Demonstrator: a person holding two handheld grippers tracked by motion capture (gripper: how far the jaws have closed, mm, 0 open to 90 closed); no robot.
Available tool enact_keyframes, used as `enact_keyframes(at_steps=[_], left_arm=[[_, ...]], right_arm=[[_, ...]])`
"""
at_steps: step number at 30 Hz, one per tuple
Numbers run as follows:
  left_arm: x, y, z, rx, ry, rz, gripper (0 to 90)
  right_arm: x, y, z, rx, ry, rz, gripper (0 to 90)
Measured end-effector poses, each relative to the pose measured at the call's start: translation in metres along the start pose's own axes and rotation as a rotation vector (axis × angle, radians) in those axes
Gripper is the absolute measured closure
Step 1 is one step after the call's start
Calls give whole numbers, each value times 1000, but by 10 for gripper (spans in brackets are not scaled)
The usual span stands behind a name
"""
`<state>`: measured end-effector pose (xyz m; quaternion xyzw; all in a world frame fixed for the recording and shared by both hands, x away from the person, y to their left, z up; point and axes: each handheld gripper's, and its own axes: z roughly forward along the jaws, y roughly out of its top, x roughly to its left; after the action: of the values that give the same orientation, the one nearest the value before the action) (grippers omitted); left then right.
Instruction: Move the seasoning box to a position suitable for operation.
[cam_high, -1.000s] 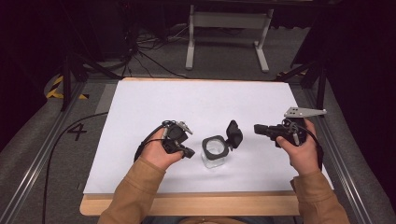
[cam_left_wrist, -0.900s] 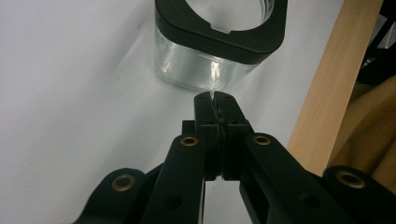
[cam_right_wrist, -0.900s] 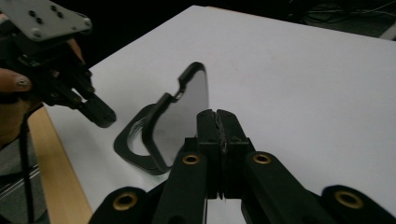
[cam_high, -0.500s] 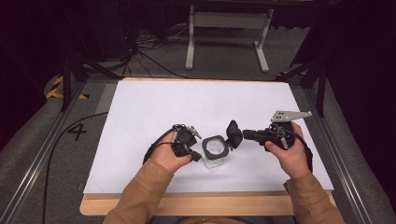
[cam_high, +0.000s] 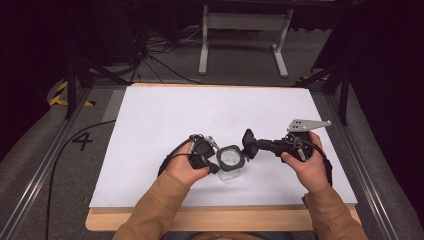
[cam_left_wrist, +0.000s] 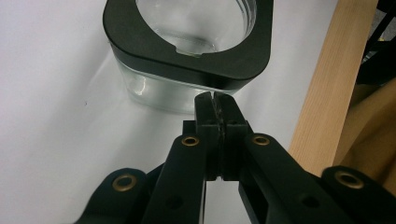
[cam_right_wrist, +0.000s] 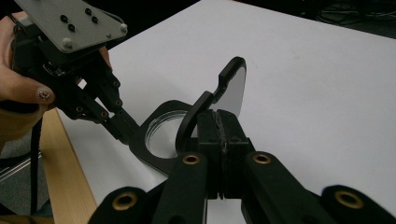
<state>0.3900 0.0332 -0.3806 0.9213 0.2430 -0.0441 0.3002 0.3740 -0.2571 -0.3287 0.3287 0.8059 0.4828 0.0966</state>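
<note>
Left gripper: seen lower centre of the high view, held in the person's left hand. In the left gripper view its jaws are pressed together with no gap and nothing between them. The tips are set against the near edge of the jar's black collar.

Right gripper: seen right of centre in the high view, held in the right hand, a grey three-cornered plate on top. In the right gripper view the jaws are closed flat on the rim of a black lid, which is held tilted on edge above the sheet.

Lid: black ring with a clear pane; carried just right of the jar in the high view, close to its collar. Whether the two touch cannot be told.

Jar: clear glass, squarish with rounded corners, black collar round an open mouth. It is stood upright on the white sheet, between the two grippers, lower centre of the high view.

White sheet: spread over the table; a wooden edge is shown along the bottom of the high view.

Sleeves: tan, entering from the bottom of the frame.

Surroundings: grey floor, dark cables at upper left, a pale metal stand at top centre.
</note>
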Motion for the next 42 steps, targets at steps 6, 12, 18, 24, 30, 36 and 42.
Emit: enact_keyframes(at_steps=[6,12,18,24,30,36,42], left_arm=[[0,0,0,0,3,2,898],[0,0,1,6,2,8,892],[0,0,3,18,-3,12,885],[0,0,4,27,-8,11,883],[1,-1,4,20,-14,12,881],[1,-2,-2,5,-16,2,871],[12,-9,-32,-70,19,-19,853]], right_arm=[[8,0,6,-5,21,-22,900],[22,-3,26,44,52,-71,899],[29,-6,37,74,67,-87,899],[32,-12,49,110,77,-103,899],[33,-16,58,139,80,-101,898],[34,-15,55,128,79,-110,898],[23,-12,33,92,54,-75,897]])
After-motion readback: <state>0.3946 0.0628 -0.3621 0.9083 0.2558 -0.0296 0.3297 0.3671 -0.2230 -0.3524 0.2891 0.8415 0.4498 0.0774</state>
